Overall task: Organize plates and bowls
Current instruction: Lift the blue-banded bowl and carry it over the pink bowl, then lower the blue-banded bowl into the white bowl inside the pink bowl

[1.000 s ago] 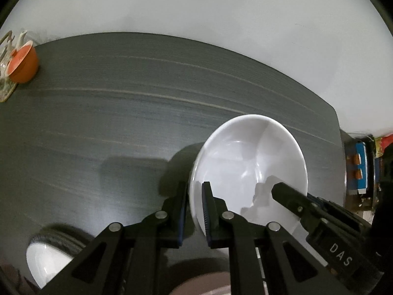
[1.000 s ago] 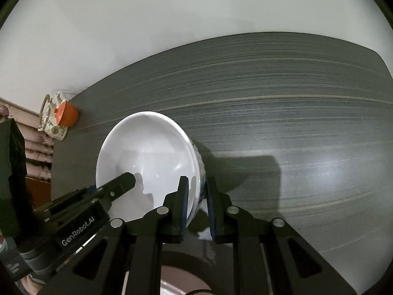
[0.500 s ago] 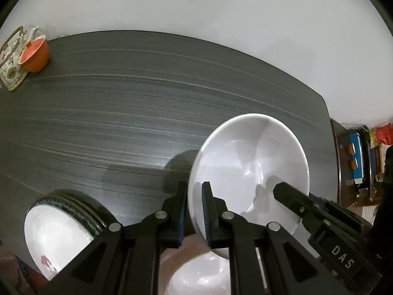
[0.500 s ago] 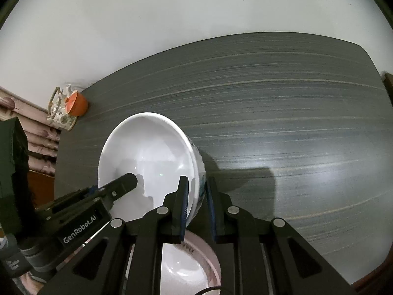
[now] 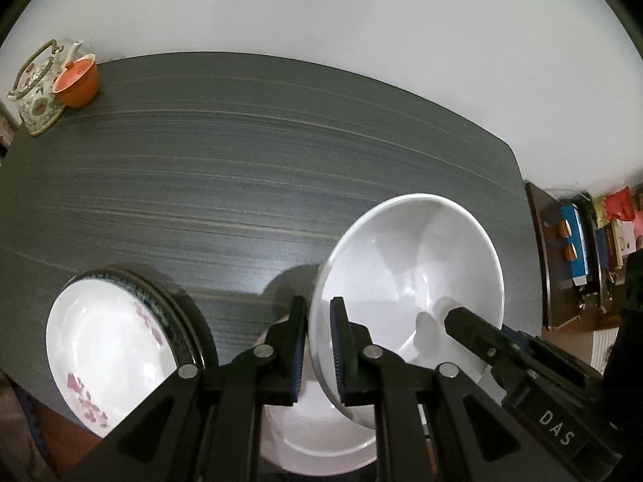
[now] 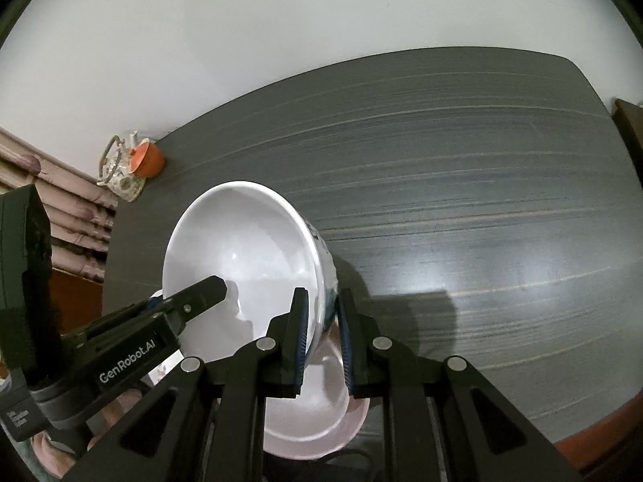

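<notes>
A white bowl (image 5: 406, 289) is held tilted in the air above the dark worktop (image 5: 249, 168), gripped from both sides. The left gripper (image 5: 319, 345) is closed on the bowl's left rim, one jaw inside the wall and one outside. The right gripper (image 6: 323, 341) is clamped likewise on the right rim, where a blue pattern is seen on the outer wall. In each wrist view the other gripper is seen reaching in over the opposite rim.

Directly beneath the bowl, at the near edge of the worktop, a second white bowl (image 5: 321, 434) is seen, partly hidden by the jaws; in the right wrist view it appears pinkish at its rim (image 6: 353, 421). To the near left, a stack of plates (image 5: 108, 345) lies on the worktop, the top one white with pink flowers, darker rims showing under it.

At the far left corner a patterned teapot (image 5: 36, 92) and an orange cup (image 5: 78, 80) are set together, touching or nearly so. The middle and right of the worktop lie open. Beyond its right edge, a dark shelf (image 5: 562, 265) with boxes is seen.
</notes>
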Motion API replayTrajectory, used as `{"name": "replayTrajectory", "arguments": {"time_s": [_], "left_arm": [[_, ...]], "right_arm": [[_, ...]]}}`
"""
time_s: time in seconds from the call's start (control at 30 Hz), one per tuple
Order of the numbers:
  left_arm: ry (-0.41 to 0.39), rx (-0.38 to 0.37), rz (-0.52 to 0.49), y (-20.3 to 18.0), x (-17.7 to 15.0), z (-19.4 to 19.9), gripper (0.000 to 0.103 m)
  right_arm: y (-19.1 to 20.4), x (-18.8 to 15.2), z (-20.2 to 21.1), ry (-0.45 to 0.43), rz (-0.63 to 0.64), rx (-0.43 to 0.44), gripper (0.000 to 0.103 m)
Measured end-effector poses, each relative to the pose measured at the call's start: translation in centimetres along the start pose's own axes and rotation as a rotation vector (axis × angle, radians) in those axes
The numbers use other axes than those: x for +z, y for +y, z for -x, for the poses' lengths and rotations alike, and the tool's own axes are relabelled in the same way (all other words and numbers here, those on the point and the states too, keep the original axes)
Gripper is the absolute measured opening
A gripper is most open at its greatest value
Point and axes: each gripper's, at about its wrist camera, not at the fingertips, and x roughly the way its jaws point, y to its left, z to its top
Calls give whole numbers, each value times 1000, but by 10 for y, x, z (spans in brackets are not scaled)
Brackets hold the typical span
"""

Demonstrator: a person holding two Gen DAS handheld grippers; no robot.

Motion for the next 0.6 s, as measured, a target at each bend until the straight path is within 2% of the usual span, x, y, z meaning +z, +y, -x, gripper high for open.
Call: {"name": "replayTrajectory", "arguments": {"time_s": [0.3, 0.6], "left_arm": [[0, 7, -7, -3, -30, 12, 12], [36, 24, -2, 9, -53, 9, 12]], "right_arm": [[8, -28, 16, -4, 13, 2, 15], [6, -50, 7, 27, 8, -2, 15]]}}
